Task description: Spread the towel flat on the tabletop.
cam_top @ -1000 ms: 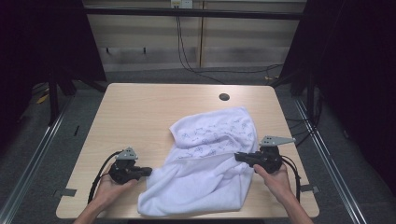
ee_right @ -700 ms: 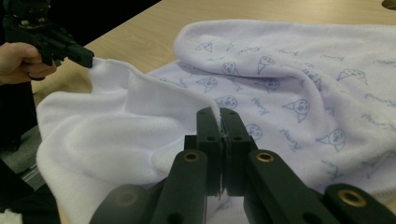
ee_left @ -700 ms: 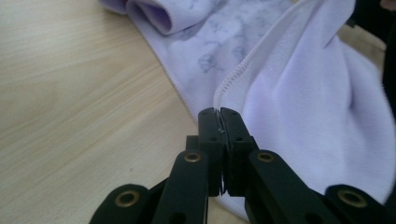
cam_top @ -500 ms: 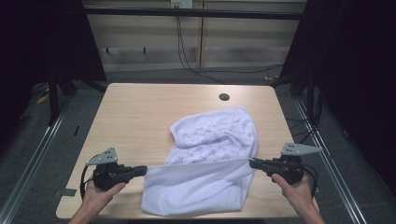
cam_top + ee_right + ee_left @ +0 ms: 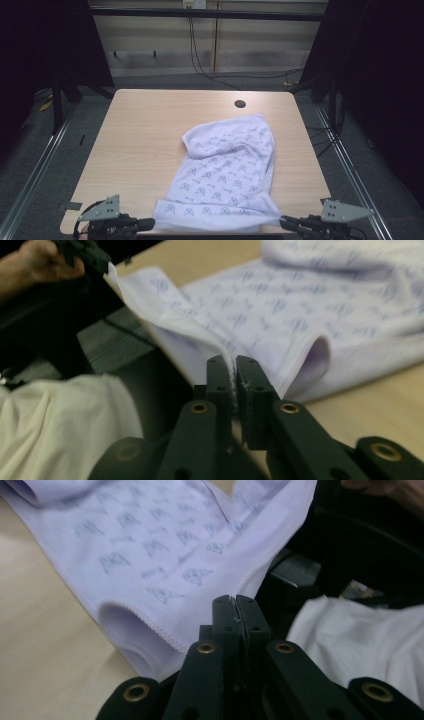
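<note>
A pale lilac printed garment [image 5: 230, 165] lies on the wooden table [image 5: 145, 130], its near hem stretched taut along the front edge. My left gripper [image 5: 152, 223] is shut on the hem's left corner; in the left gripper view its jaws [image 5: 235, 600] pinch the stitched edge of the garment [image 5: 150, 545]. My right gripper [image 5: 282, 220] holds the right corner. In the right gripper view its jaws [image 5: 229, 360] have just been opening a little, with the garment's [image 5: 280, 305] hem still caught in the narrow gap. The left gripper [image 5: 82, 252] shows farther off there.
A round cable hole [image 5: 240, 104] sits near the table's far edge. Dark floor and metal rails flank the table on both sides. The person's white shirt [image 5: 360, 635] hangs just beyond the front edge, below the grippers.
Both grippers have moved apart and back toward the front edge, rising slightly. The hem between them has gone from slack to taut and the garment has slid nearer.
</note>
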### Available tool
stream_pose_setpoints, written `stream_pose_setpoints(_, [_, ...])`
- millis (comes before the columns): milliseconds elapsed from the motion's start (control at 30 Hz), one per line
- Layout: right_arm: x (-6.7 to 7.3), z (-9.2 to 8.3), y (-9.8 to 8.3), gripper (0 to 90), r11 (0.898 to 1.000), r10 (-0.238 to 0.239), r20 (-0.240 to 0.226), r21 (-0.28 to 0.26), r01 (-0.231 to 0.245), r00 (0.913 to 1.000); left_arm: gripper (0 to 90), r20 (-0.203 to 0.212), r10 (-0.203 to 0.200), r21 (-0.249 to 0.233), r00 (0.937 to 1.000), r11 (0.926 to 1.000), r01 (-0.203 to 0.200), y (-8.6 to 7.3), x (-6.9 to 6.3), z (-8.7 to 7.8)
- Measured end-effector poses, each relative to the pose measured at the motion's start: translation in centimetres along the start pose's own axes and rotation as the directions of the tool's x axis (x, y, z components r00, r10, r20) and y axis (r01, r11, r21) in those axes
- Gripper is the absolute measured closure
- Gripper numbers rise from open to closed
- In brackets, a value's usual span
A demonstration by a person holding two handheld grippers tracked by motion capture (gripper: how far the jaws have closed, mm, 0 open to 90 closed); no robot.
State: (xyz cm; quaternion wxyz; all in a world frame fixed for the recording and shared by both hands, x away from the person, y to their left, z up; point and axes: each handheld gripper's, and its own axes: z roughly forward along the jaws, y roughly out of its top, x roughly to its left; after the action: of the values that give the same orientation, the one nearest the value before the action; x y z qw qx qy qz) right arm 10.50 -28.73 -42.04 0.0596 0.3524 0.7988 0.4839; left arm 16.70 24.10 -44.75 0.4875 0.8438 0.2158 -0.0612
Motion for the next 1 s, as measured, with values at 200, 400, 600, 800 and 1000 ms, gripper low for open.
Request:
stream_pose_setpoints(200, [0.2,-0.8,0.0,66.7,1.000,0.004,-0.026,-0.023,-0.005,0.9997,83.4,0.044,-0.001,-0.029,0.9990,0.9996,0.003,-0.8,-0.8,-1.2])
stream_pose_setpoints(400, [-1.8,2.2,0.8,63.8,0.999,0.044,0.059,-0.019,-0.043,0.9973,75.4,0.028,0.003,-0.074,0.9996,0.9973,-0.001,0.4,0.7,-1.2])
stream_pose_setpoints(600, [-5.8,6.7,2.5,68.6,0.999,0.042,0.118,0.020,-0.044,0.9922,76.5,-0.024,-0.058,-0.045,0.9980,0.9974,0.057,3.8,6.5,2.8])
stream_pose_setpoints(800, [-8.6,12.0,4.4,62.1,0.992,0.028,0.160,0.119,-0.048,0.9868,78.3,-0.123,-0.075,0.053,0.9896,0.9952,0.082,5.9,11.2,9.3])
stream_pose_setpoints(1000, [-10.1,11.4,3.7,55.7,0.988,0.094,0.226,0.101,-0.119,0.9696,90.0,-0.113,0.004,0.161,0.9936,0.9868,0.014,5.5,12.3,11.7])
